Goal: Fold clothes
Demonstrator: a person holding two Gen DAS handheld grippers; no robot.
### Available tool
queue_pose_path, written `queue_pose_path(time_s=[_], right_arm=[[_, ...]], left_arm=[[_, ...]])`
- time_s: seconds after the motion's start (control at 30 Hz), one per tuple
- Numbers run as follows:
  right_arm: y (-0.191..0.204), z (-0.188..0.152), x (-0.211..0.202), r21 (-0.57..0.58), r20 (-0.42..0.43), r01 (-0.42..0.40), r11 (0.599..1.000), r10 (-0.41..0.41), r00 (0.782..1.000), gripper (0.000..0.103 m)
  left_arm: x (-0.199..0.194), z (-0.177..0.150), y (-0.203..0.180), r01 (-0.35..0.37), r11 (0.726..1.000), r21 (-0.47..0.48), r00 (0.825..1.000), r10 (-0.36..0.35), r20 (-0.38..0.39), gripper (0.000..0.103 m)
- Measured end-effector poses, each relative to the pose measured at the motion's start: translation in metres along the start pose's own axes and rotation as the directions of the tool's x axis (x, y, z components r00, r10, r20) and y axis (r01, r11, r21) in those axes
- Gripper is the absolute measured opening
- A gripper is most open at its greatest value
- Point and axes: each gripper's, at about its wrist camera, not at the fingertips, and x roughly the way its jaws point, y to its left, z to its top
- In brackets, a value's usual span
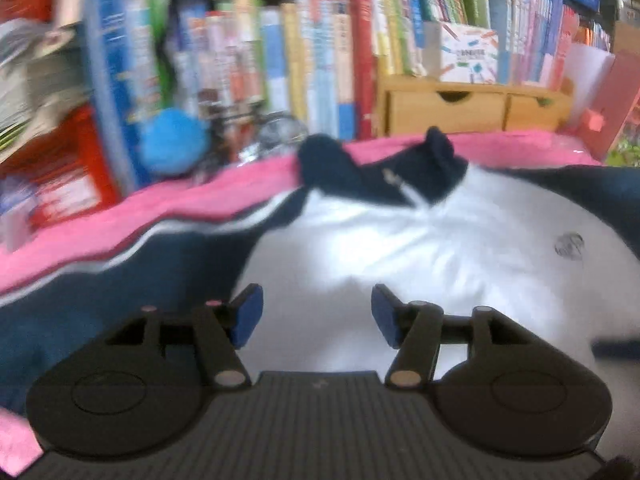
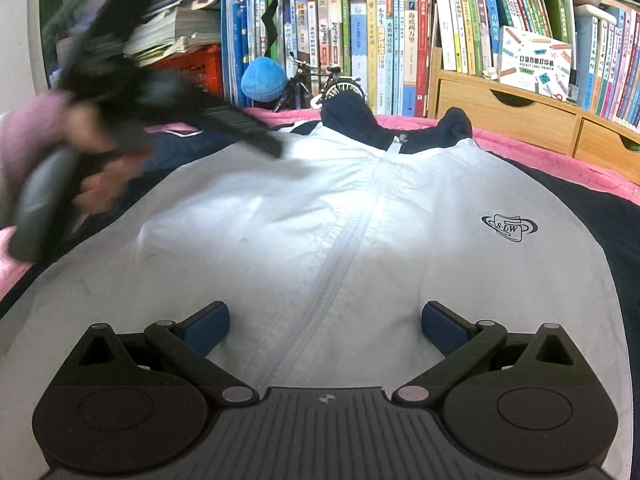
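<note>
The white zip-front jacket with navy sleeves and collar (image 2: 320,216) lies spread flat, front up, on the pink blanket (image 2: 560,156), seemingly unfolded. The left gripper (image 1: 317,316) and right gripper (image 2: 326,330) hover above it, fingers spread and empty, so the folding appears wholly ahead.

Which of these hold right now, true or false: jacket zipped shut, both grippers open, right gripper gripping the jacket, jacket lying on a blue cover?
1. The jacket is zipped shut down its front. True.
2. The left gripper and right gripper are both open. True.
3. The right gripper grips the jacket. False: nothing sits between its pads.
4. The jacket lies on a blue cover. False: the cover is pink.
</note>
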Motion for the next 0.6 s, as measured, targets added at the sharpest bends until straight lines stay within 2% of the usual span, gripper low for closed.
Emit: queue_pose_path(time_s=[0.1, 0.37, 0.5, 0.6], right_arm=[[0.000, 0.002, 0.002, -0.001, -0.001, 0.001, 1.000, -0.001, 1.000, 0.103], [0.003, 0.002, 0.000, -0.007, 0.000, 0.018, 1.000, -0.018, 1.000, 0.103], [0.004, 0.003, 0.001, 0.001, -0.001, 0.025, 1.000, -0.025, 1.000, 0.103], [0.004, 0.003, 0.002, 0.004, -0.002, 0.025, 1.000, -0.025, 1.000, 0.103]], left_arm=[[-0.031, -0.024, 0.011, 0.011, 0.999, -0.044, 1.000, -0.011, 0.001, 0.064], [-0.089, -0.085, -0.001, 0.048, 0.994, -0.098, 0.999, -0.047, 0.013, 0.069], [-0.101, -0.100, -0.005, 0.032, 0.989, -0.147, 0.999, -0.026, 0.042, 0.071], [-0.109, -0.104, -0.013, 0.051, 0.986, -0.157, 0.997, -0.040, 0.072, 0.071]])
